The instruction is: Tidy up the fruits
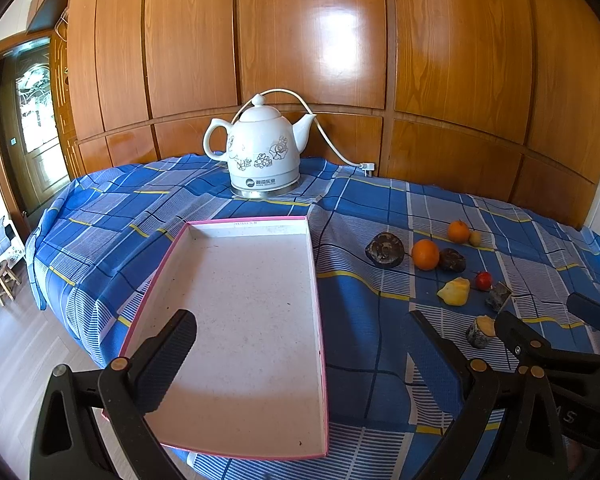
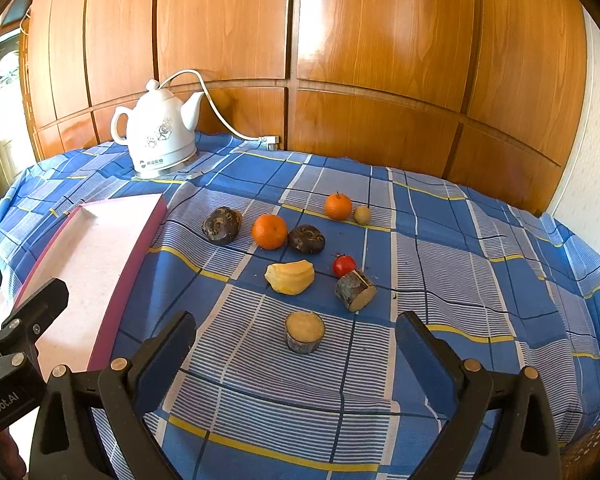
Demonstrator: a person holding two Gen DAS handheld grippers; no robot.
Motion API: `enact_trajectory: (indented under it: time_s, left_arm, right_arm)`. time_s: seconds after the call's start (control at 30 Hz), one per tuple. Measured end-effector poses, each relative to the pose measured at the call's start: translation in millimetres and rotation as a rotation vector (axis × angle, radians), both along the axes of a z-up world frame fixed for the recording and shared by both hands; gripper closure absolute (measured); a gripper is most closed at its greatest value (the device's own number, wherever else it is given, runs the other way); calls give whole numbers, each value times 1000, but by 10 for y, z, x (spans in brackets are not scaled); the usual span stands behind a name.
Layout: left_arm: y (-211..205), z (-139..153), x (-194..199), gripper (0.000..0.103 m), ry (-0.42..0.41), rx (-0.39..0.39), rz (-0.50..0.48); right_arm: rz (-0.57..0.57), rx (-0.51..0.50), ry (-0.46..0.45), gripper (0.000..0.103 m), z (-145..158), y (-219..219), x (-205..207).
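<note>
You held both grippers spread and empty — right gripper (image 2: pixel 296 344) facing the cut stump piece (image 2: pixel 305 337), tray (image 1: pixel 318 320) unfilled — next, close on it.

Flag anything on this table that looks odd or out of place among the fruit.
Nothing is spilled or broken. The kettle's cord ends in a plug lying loose on the cloth. The cloth is rumpled. Two stubby cut pieces with bark-like sides sit among the oranges; one lies tipped over.
</note>
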State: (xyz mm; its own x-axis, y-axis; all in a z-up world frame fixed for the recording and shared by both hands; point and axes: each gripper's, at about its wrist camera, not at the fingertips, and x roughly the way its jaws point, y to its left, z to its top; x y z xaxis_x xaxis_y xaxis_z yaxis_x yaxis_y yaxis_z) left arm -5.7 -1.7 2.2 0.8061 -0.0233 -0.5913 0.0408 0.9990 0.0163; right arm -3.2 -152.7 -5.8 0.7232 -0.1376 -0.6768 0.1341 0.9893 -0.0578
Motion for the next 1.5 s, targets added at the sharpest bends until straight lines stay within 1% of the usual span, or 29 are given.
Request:
enact_trajectory:
  time_s: [0.33, 0.63, 0.77, 0.87, 0.93, 1.0, 1.13, 1.27, 1.33, 1.4, 1.43, 1.47, 1.5]
  left_arm:
    - [-29, -3, -12, 0, 4, -2, -2]
    - [-66, -41, 4, 0, 31, -11, -23]
    - [-45, -64, 33, 0, 59, -49, -67]
    - [-74, -84, 46, 0, 93, -104, -134]
    - [-140, -105, 39, 0, 109, -97, -164]
    - [-211, -125, 39, 0, 132, -106, -216]
    - [-288, -172, 114, 2, 185, -113, -258]
    - [-372, -186, 232, 11, 239, -119, -297]
    - [-428, -180, 292, 18, 253, -107, -321]
    - [-530, -180, 376, 28, 272, -97, -362]
    - [-575, -182, 400, 30, 281, -95, -381]
    - [-623, -189, 423, 35, 290, -91, -400]
    - [-730, -200, 452, 39, 303, -87, -442]
  right_arm:
    - [-1, 2, 1, 1, -4, 1, 6]
    - [-1, 5, 1, 1, -15, -41, 7]
    - [1, 22, 7, 1, -11, -131, 40]
    - [5, 61, 18, 1, 13, -296, 102]
    - [-7, 86, 26, 2, 58, -481, 157]
    - [-16, 78, 29, 2, 117, -642, 209]
    - [-54, 55, 33, 2, 290, -1083, 336]
    - [-70, 76, 90, 2, 337, -1532, 507]
    - [-68, 73, 124, 7, 290, -1677, 580]
    - [-64, 74, 156, 14, 211, -1777, 642]
    - [-61, 86, 172, 17, 154, -1831, 668]
    - [-58, 102, 185, 23, 102, -1870, 689]
    - [-48, 130, 200, 27, 24, -1908, 708]
